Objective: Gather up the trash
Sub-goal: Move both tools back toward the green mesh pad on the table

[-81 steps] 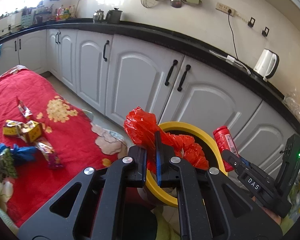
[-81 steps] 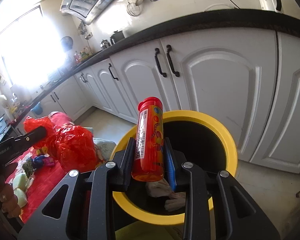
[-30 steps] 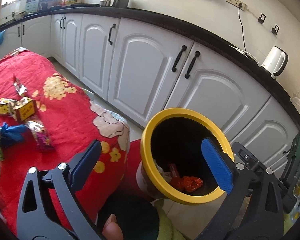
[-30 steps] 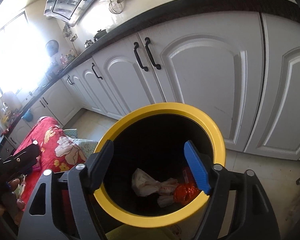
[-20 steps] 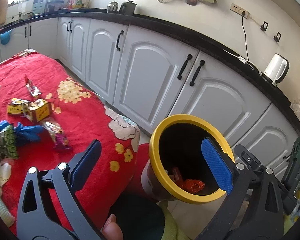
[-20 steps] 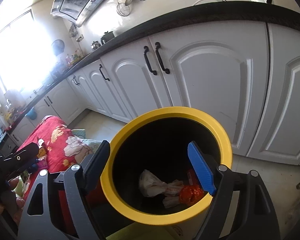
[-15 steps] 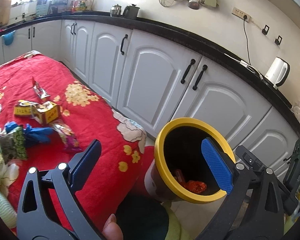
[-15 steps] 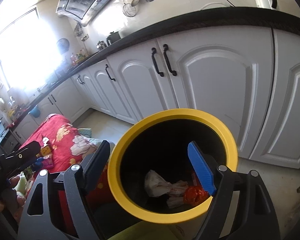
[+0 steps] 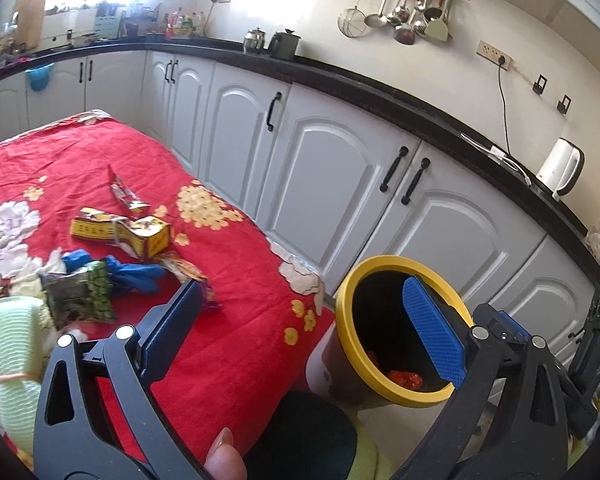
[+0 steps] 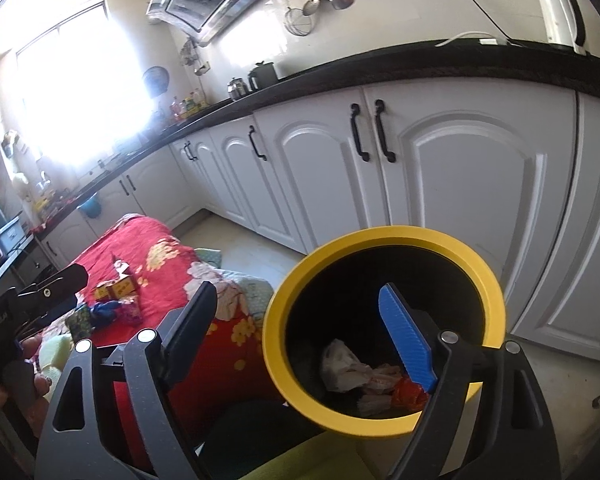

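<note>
A yellow-rimmed black bin (image 9: 380, 264) (image 10: 384, 236) stands on the floor beside a table with a red floral cloth (image 9: 236, 320) (image 10: 140, 248). Red plastic (image 9: 400, 378) (image 10: 410, 394) and crumpled white paper (image 10: 344, 364) lie inside the bin. On the cloth lie a yellow carton (image 9: 140, 236), a torn wrapper (image 9: 126, 194), a blue glove (image 9: 134, 272) and a dark snack packet (image 9: 80, 294). My left gripper (image 9: 300, 328) is open and empty over the cloth edge. My right gripper (image 10: 300, 336) is open and empty, its blue pad (image 10: 406, 340) over the bin mouth.
White cabinets (image 9: 332, 176) under a black counter run behind the bin. A white kettle (image 9: 560, 170) stands on the counter. A pale green ribbed object (image 9: 12, 344) sits at the cloth's near left. A dark green garment (image 9: 300, 436) fills the lower middle.
Both grippers let go of the red bag and the red tube, which dropped into the bin, and opened wide. Both views have since swung left toward the cloth.
</note>
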A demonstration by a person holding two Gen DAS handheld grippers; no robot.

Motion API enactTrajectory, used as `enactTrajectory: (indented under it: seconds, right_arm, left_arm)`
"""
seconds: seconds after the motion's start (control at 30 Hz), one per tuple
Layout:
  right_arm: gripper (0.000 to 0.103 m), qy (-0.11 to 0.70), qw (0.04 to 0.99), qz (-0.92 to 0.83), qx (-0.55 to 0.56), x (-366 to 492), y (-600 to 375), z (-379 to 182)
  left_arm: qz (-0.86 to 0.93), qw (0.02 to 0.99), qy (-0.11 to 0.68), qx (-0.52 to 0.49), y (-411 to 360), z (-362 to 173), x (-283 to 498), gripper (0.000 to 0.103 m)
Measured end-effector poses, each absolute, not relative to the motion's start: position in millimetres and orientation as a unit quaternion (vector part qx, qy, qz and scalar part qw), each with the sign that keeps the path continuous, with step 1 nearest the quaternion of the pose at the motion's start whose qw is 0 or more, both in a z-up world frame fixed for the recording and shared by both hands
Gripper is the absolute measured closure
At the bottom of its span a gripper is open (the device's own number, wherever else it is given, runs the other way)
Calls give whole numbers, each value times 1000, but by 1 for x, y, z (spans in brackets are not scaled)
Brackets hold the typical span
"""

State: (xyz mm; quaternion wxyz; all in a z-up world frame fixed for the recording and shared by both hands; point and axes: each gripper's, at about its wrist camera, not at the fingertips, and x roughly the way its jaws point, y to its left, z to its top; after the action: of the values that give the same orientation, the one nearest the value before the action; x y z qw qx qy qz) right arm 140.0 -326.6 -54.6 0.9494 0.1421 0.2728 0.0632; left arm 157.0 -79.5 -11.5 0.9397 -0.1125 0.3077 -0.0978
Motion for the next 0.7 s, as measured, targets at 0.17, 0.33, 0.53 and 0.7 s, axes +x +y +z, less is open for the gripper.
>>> enactTrajectory:
  seconds: [0.17, 0.33, 0.53, 0.7]
  right_arm:
    - [22, 271, 950, 82, 133, 139, -311, -49]
    - [22, 272, 949, 105, 120, 138, -290, -45]
    - [22, 270, 948, 132, 106, 134, -264, -39]
    - [22, 270, 946, 154, 93, 131, -241, -34]
  left_arm:
    - [-76, 944, 299, -118, -56, -6, 148, 11]
    - [-52, 947, 289, -126, -31, 1, 139, 11]
    - [-33, 951, 278, -132, -7, 7, 131, 11]
    - [-19, 951, 279, -128, 9, 8, 122, 11]
